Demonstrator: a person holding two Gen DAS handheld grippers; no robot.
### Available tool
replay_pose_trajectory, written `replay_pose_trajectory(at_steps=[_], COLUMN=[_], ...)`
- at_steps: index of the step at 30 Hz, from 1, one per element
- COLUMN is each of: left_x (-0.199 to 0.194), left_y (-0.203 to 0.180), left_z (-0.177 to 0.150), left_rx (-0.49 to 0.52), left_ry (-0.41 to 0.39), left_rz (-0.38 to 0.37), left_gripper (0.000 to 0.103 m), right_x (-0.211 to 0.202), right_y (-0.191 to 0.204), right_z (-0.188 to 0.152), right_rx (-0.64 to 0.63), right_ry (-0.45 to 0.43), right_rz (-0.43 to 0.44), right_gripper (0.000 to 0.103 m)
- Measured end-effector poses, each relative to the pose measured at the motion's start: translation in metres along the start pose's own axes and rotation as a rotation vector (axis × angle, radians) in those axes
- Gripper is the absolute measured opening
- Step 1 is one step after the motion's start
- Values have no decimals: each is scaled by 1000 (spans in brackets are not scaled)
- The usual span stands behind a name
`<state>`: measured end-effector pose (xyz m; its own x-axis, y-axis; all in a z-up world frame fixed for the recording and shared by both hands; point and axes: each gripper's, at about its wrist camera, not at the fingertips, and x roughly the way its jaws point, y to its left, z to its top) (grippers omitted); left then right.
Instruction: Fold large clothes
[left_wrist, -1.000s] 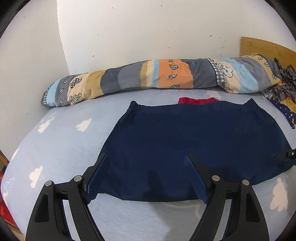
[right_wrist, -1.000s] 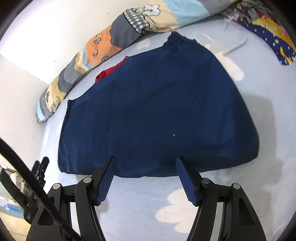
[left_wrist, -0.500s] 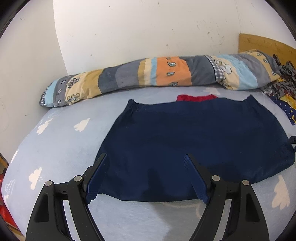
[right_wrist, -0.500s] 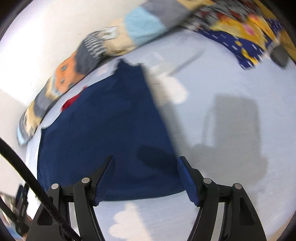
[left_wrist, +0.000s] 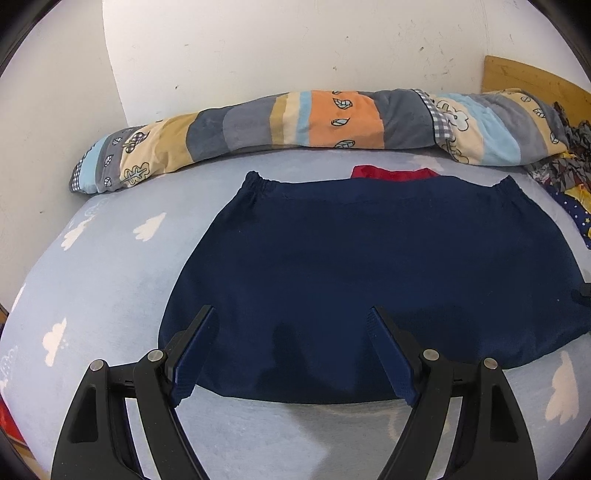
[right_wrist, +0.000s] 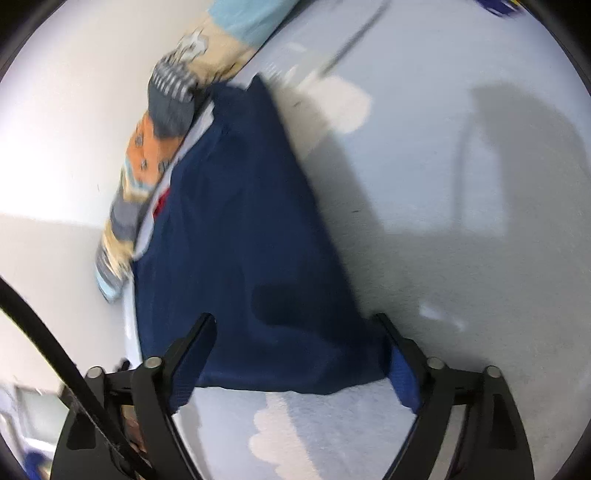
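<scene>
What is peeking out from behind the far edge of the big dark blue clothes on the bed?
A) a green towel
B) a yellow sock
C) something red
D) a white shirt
C: a bit of red cloth shows just past the far, gathered edge of the dark blue garment, in front of the long patchwork pillow.

— Where is there room to pass?
— The bed sheet (left_wrist: 103, 280) lies bare left of the navy garment (left_wrist: 369, 266) and along its near hem.
— And what blocks?
— A rolled patchwork quilt (left_wrist: 332, 122) runs along the wall behind it; crumpled clothes (left_wrist: 569, 162) crowd the far right, though that edge looks distorted.
</scene>
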<state>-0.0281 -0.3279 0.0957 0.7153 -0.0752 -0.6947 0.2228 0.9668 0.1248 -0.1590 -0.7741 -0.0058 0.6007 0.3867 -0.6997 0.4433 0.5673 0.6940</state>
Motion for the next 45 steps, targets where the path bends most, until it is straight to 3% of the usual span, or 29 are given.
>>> replay_pose_trajectory(at_steps=[6, 9, 11, 13, 14, 20, 23, 26, 29, 33, 36, 37, 39, 41, 45], left_x=[9, 15, 20, 26, 31, 57, 87, 90, 88, 78, 89, 85, 80, 72, 46], left_y=[0, 0, 0, 1, 2, -8, -30, -46, -36, -22, -42, -52, -55, -40, 6], left_z=[3, 4, 5, 6, 7, 12, 2, -2, 5, 13, 3, -1, 3, 13, 36], left_rx=[-20, -24, -29, -41, -53, -150, -63, 18, -36, -90, 32, 101, 125, 35, -114], left_ry=[19, 28, 33, 42, 54, 105, 184, 152, 179, 141, 215, 165, 147, 136, 46], left_rz=[-9, -8, -3, -2, -2, -84, -11, 67, 14, -13, -85, -40, -41, -96, -77], left_gripper=[81, 81, 81, 81, 81, 81, 82, 85, 85, 85, 85, 85, 83, 83, 83], right_x=[22, 38, 52, 55, 52, 12, -4, -16, -19, -18, -10, -7, -1, -2, -2], right_y=[10, 18, 23, 27, 35, 84, 114, 139, 157, 171, 185, 189, 197, 206, 230], right_z=[22, 35, 40, 42, 42, 32, 21, 10, 0, -6, -10, -12, -15, -21, -32], right_rx=[-49, -85, -113, -129, -157, -202, -227, -231, -238, -224, -217, -214, -223, -250, -321], right_ry=[19, 9, 23, 32, 16, -78, -106, -126, -133, -139, -141, -140, -140, -148, -173], right_rz=[106, 131, 123, 115, 98, 104, 157, 225, 257, 269, 274, 274, 267, 243, 178], right_gripper=[90, 67, 40, 22, 17, 14, 13, 13, 13, 13, 13, 13, 13, 13, 13])
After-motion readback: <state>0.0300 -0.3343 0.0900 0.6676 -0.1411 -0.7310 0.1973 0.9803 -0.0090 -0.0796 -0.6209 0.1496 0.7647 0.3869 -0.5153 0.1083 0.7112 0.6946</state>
